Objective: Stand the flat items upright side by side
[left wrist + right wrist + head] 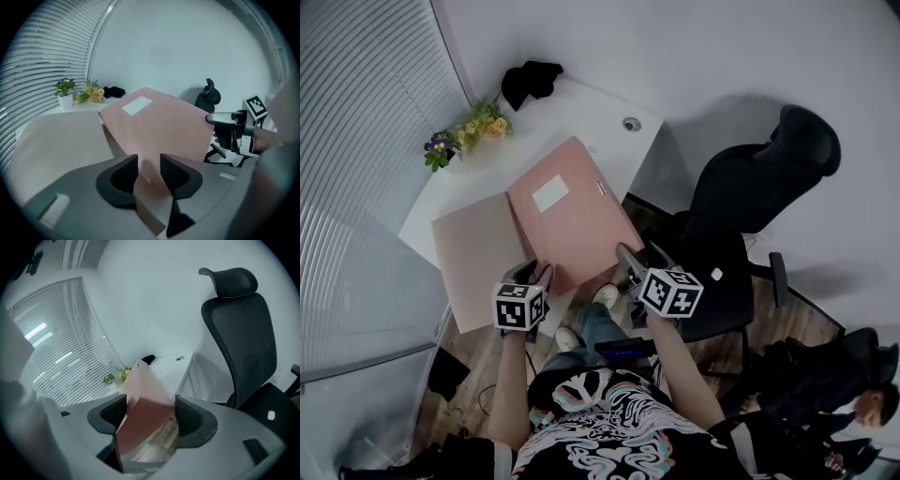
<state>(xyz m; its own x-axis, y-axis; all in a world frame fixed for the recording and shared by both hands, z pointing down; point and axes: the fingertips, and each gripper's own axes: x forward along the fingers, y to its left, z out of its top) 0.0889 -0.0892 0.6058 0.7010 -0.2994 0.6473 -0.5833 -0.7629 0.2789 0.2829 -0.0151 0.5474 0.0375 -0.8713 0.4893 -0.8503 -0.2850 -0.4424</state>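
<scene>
Your left gripper, jaws about half apart, pinches the near left corner of the pink folder. Your right gripper, jaws wide, clamps across the folder's thick near right end. The folder sits tilted over the desk. The tan folder lies flat just left of it, edges meeting. Flowers stand at the desk's far left.

In the head view, the pink folder's near edge was hidden behind the left tool and the right tool. Print on its white label was too small to read. The dark heap at the tabletop's far corner could not be identified. A person was cut off at the right edge.
</scene>
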